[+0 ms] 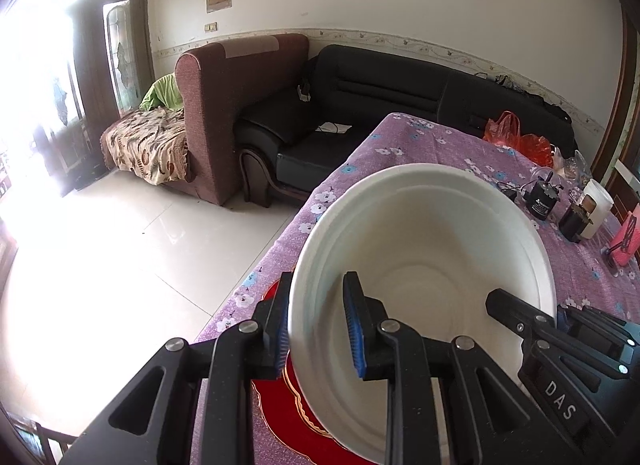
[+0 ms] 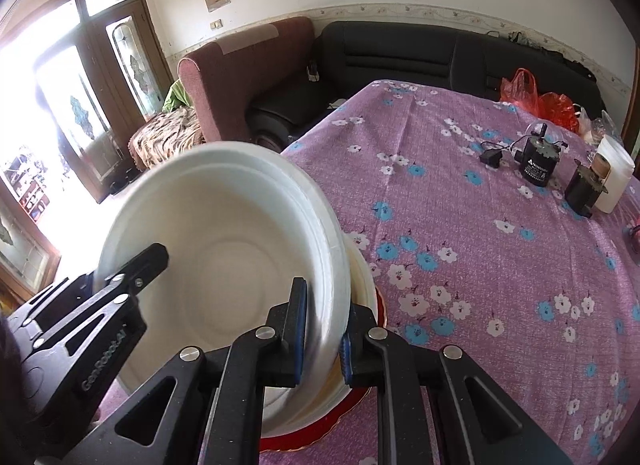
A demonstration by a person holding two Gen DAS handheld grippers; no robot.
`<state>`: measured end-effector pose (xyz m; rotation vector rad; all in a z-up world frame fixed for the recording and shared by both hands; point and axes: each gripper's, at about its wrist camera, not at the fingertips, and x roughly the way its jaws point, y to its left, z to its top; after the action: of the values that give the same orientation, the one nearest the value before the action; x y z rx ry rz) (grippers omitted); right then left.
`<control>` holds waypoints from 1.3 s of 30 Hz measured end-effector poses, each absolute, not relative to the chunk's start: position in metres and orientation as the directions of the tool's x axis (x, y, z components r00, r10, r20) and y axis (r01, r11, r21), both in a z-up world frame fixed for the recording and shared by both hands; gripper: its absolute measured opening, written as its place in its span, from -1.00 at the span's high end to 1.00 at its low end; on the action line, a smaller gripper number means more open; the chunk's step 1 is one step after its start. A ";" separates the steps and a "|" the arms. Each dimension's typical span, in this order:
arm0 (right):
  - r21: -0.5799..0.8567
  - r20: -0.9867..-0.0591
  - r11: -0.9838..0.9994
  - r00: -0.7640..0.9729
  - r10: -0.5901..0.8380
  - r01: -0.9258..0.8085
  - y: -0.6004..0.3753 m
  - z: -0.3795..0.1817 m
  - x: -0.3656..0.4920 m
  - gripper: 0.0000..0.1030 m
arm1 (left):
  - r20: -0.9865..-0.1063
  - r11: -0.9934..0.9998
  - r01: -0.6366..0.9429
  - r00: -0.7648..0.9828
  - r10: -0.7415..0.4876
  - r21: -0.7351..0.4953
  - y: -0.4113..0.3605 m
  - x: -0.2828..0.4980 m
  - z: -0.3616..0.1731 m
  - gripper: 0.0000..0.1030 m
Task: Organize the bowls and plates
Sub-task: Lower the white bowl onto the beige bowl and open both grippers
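A white foam bowl (image 1: 432, 249) is held between both grippers over a red plate (image 1: 288, 417) with a gold rim on the purple floral tablecloth (image 1: 400, 145). My left gripper (image 1: 320, 329) is shut on the bowl's left rim, one finger outside and one inside. My right gripper (image 2: 322, 335) is shut on the bowl's right rim (image 2: 336, 297). The bowl (image 2: 224, 233) looks like two nested bowls. The red plate (image 2: 352, 397) shows under it, with a cream dish between. Each gripper shows in the other's view, the right (image 1: 532, 325) and the left (image 2: 132, 269).
At the table's far right stand black adapters (image 2: 538, 163), a white cup (image 2: 614, 179), red plastic bags (image 2: 536, 99) and a pink item (image 1: 628, 241). The table's left edge drops to a tiled floor (image 1: 120, 249). A brown armchair (image 1: 224, 113) and black sofa (image 1: 380, 93) stand behind.
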<state>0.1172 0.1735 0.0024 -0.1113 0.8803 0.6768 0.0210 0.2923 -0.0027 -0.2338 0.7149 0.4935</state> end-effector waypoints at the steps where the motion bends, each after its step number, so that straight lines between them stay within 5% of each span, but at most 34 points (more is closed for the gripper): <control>1: 0.180 -0.742 0.788 0.445 0.502 -0.589 0.173 0.002 0.118 0.69 | -0.673 0.860 -0.508 0.650 0.353 -0.039 0.292 0.020 -0.002 0.51; 15: 0.170 -0.732 0.790 0.461 0.501 -0.589 0.176 0.004 0.113 0.66 | -0.656 0.855 -0.517 0.661 0.364 -0.047 0.291 0.012 0.001 0.24; 17: 0.189 -0.725 0.787 0.457 0.516 -0.587 0.175 0.004 0.112 0.55 | -0.651 0.852 -0.521 0.663 0.368 -0.048 0.292 0.009 0.003 0.09; 22: 0.211 -0.691 0.777 0.472 0.548 -0.592 0.174 0.011 0.107 -0.14 | -0.626 0.837 -0.544 0.673 0.393 -0.059 0.296 -0.003 0.010 -0.17; 27: 0.194 -0.659 0.789 0.518 0.545 -0.583 0.171 0.023 0.100 -0.33 | -0.619 0.830 -0.553 0.677 0.398 -0.072 0.298 -0.011 0.014 -0.33; 39: 0.211 -0.620 0.805 0.561 0.548 -0.554 0.136 0.040 0.077 -0.46 | -0.611 0.824 -0.557 0.689 0.390 -0.101 0.286 -0.038 0.019 -0.53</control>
<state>0.0773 0.1357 0.0400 -0.0088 0.7274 0.6496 -0.0382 0.2860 0.0194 -0.2903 0.6104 0.5382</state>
